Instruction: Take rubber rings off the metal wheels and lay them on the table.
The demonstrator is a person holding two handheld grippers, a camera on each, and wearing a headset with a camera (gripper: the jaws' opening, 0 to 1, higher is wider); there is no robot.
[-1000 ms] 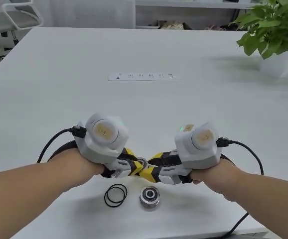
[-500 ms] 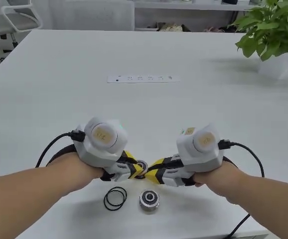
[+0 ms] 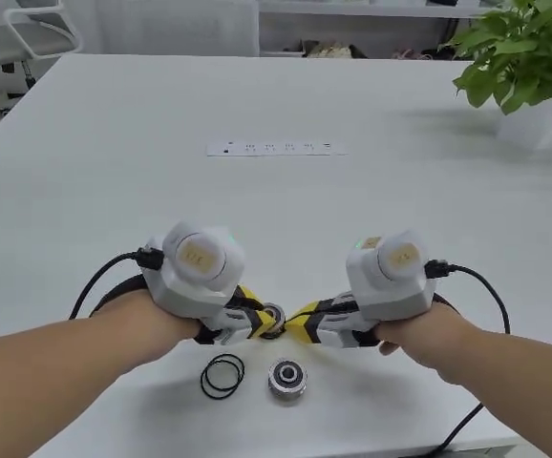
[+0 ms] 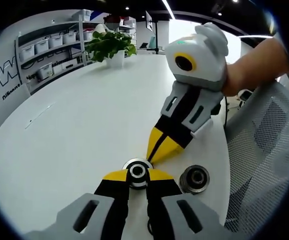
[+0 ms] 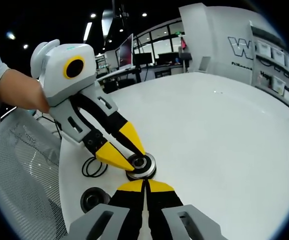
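Gripping, left claw: the left gripper (image 4: 137,176) has its jaws closed on a metal wheel (image 4: 137,170), with one yellow tip on each side. Whether the wheel touches the table cannot be told.
Right claw: the right gripper (image 5: 144,186) has its jaws pressed together with nothing visible between them. Its tips touch the held wheel's rim from the opposite side.
Change from one second ago: the right gripper's body has drawn slightly to the person's right. Its tips no longer overlap the left tips and meet only the wheel's edge. The left gripper, the loose wheel and the rings lie as before.
Count, wheels: two, the held one and a second wheel (image 3: 286,377) lying flat on the table just nearer the person than the grippers.
Count, rings: two black rubber rings (image 3: 222,375), overlapping and flat on the table, just left of the second wheel and apart from it.
Count, grippers: two, each trailing a black cable (image 3: 123,258).
Surface: white table (image 3: 276,210), with a white power strip (image 3: 276,148) well beyond the grippers.
Room: potted plant (image 3: 524,57) at the table's far right; grey mesh chair (image 4: 264,145) by the near edge; shelves (image 4: 49,50) with bins along the wall.
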